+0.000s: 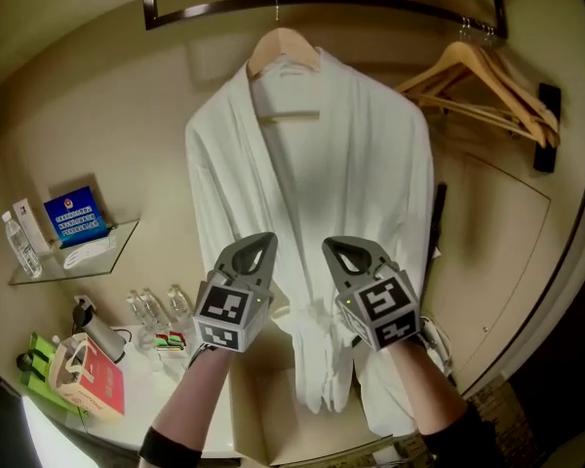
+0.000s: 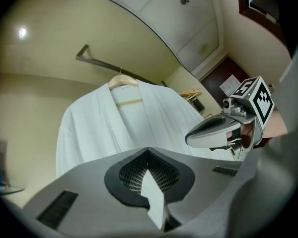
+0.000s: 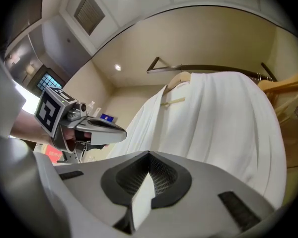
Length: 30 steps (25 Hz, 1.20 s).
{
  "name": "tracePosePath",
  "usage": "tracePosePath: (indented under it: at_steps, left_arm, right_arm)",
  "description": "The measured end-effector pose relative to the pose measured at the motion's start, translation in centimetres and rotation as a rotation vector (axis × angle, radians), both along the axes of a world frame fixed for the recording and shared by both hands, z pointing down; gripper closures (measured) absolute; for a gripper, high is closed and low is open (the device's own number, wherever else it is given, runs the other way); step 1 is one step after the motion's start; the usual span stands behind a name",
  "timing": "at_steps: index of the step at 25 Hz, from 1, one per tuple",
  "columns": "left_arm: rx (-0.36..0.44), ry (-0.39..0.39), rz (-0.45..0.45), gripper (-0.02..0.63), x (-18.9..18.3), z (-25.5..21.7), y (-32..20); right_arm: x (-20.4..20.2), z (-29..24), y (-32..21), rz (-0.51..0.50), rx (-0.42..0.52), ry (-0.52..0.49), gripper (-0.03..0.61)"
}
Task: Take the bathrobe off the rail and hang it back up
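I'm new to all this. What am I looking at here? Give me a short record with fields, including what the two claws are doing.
bathrobe: white, hanging on a wooden hanger from the dark rail
left claw: shut, empty, raised in front of the bathrobe
right claw: shut, empty, beside the left claw
spare hangers: wooden, bare, at the rail's right end
glass shelf: on the left wall, holds a blue box and a water bottle
task state: bathrobe not yet taken off the rail
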<state>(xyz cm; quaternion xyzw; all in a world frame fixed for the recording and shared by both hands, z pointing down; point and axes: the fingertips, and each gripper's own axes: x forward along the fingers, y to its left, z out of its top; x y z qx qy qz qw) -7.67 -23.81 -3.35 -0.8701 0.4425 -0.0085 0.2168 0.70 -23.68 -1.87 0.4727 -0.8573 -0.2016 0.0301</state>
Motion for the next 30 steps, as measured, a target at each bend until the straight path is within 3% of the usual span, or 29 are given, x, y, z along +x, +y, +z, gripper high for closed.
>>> tracePosePath:
  at_steps: [13, 16, 19, 25, 30]
  left_arm:
    - [0.194, -0.081, -0.034, 0.614, 1.8, -13.3, -3.6]
    - [0.238, -0.111, -0.045, 0.584, 2.2, -15.7, -3.9]
    - [0.29, -0.122, -0.064, 0.552, 2.3, -18.3, -4.2]
    - [0.369, -0.148, -0.118, 0.421, 2.0, -22.9, -5.1]
    - [0.403, -0.164, -0.17, 0.37, 1.8, -25.6, -6.6]
  right_arm:
    - [1.1, -14.3, -2.5, 0.135, 0.184, -0.024, 0.563]
    - [0.9, -17.6, -2.0, 0.168, 0.251, -0.019, 0.558]
    - [1.5, -21.1, -1.7, 0.225, 0.33, 0.008, 0.491]
    - [2.5, -26.4, -1.6, 0.342, 0.439, 0.085, 0.36]
    - [2.1, -28.3, -3.4, 0.417, 0.473, 0.228, 0.333]
